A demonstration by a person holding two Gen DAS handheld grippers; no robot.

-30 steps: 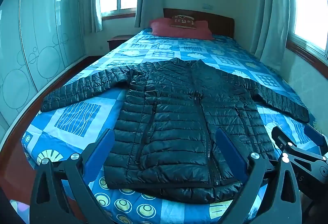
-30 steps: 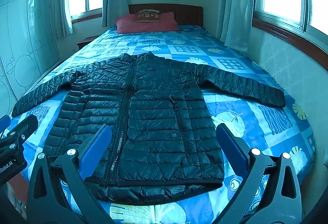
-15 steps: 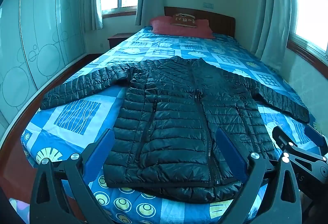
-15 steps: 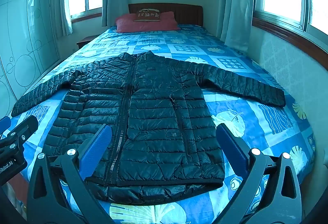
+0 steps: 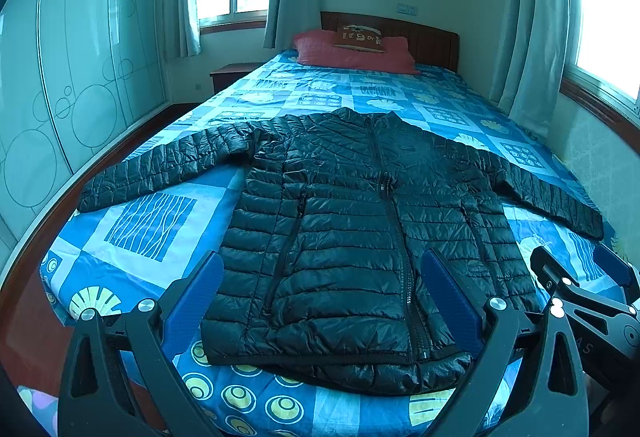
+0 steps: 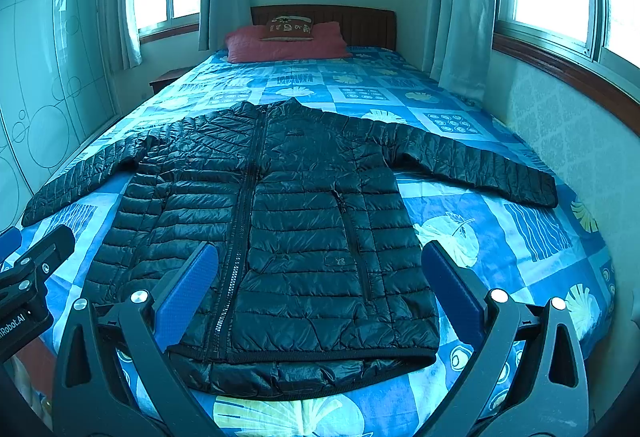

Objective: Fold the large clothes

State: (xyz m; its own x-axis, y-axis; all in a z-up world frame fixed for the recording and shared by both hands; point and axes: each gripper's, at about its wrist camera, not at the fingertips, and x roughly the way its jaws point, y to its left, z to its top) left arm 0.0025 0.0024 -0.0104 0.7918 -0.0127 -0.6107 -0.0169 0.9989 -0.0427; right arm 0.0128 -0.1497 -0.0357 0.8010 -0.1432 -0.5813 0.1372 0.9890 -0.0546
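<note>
Bed (image 5: 160, 221): blue patterned cover, carries the jacket.
Jacket (image 5: 360, 237): flat, zipped, sleeves spread; unmoved over the last second, so folding has not begun.
Left gripper (image 5: 322, 293): fingers wide, empty, above the hem.
Right gripper (image 6: 320, 285): fingers wide, empty, likewise poised.

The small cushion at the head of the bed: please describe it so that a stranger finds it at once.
Look at the far end of the bed, against the dark wooden headboard. A wide red pillow lies there, and the small cushion rests on top of it. It alone is brown with a pale pattern, unlike the plain red pillow below.
</note>
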